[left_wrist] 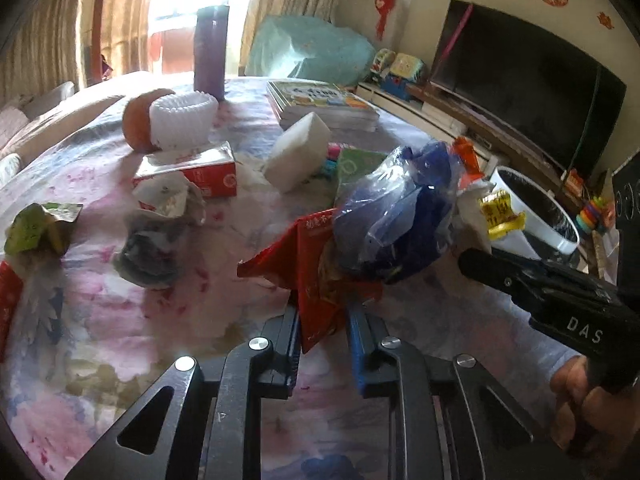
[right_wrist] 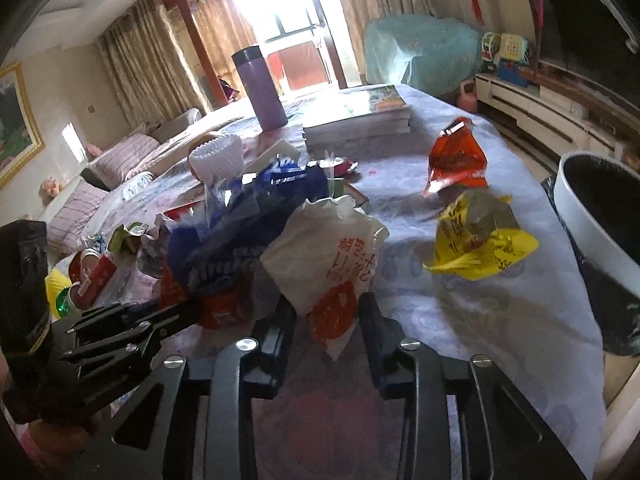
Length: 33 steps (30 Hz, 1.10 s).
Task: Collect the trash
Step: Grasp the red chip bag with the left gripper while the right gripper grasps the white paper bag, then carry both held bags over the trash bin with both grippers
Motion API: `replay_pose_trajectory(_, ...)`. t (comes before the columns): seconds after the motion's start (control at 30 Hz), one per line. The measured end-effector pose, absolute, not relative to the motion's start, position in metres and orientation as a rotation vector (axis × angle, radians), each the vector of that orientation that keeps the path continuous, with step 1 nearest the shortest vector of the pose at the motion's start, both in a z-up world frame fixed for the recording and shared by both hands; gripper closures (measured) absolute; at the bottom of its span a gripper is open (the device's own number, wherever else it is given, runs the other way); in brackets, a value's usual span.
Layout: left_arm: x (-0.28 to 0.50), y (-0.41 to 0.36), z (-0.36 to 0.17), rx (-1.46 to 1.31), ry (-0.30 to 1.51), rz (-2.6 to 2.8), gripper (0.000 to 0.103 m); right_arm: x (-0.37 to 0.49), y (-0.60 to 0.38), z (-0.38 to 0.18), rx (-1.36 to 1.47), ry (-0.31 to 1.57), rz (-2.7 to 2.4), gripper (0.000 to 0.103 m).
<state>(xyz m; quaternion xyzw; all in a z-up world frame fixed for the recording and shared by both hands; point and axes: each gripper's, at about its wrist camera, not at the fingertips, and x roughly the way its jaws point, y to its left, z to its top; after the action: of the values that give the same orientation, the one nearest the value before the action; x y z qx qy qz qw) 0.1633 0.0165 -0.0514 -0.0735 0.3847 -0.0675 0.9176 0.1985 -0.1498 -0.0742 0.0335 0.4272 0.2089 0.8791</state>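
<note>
My left gripper (left_wrist: 323,312) is shut on a red snack wrapper (left_wrist: 316,276) with a blue plastic bag (left_wrist: 400,216) bunched against it, held above the floral tablecloth. My right gripper (right_wrist: 326,320) is shut on a white paper bag with orange print (right_wrist: 332,256). The left gripper with its red and blue trash (right_wrist: 216,240) shows at the right wrist view's left. The right gripper's body (left_wrist: 560,296) shows at the left wrist view's right. A white bin with a black liner (right_wrist: 592,208) stands off the table's right edge; it also shows in the left wrist view (left_wrist: 536,216).
Loose trash on the table: a yellow wrapper (right_wrist: 480,240), an orange-red wrapper (right_wrist: 456,160), a green wrapper (left_wrist: 36,232), crumpled foil (left_wrist: 160,236). Also a red tissue box (left_wrist: 192,172), a white sponge block (left_wrist: 296,152), an orange in foam net (left_wrist: 160,120), books (left_wrist: 320,104), a purple flask (left_wrist: 210,52).
</note>
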Motion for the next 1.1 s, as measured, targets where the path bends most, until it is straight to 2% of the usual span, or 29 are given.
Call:
replay_pose_trajectory(0.1,0.161,0.023,-0.043,-0.157,0.754,-0.110,0.090,0.196,-0.152,-0.068,0.060,0.877,0.444,0.074)
replay_pose_trajectory(0.47,0.140,0.024,-0.014,-0.160,0.647,-0.055,0.092,0.186,-0.183,-0.051,0.130,0.834,0.424,0.076)
replay_pose_trajectory(1.1,0.158,-0.056,0.012,-0.071,0.636,-0.276,0.092,0.176,-0.260,-0.024,0.233,0.755,0.310,0.076)
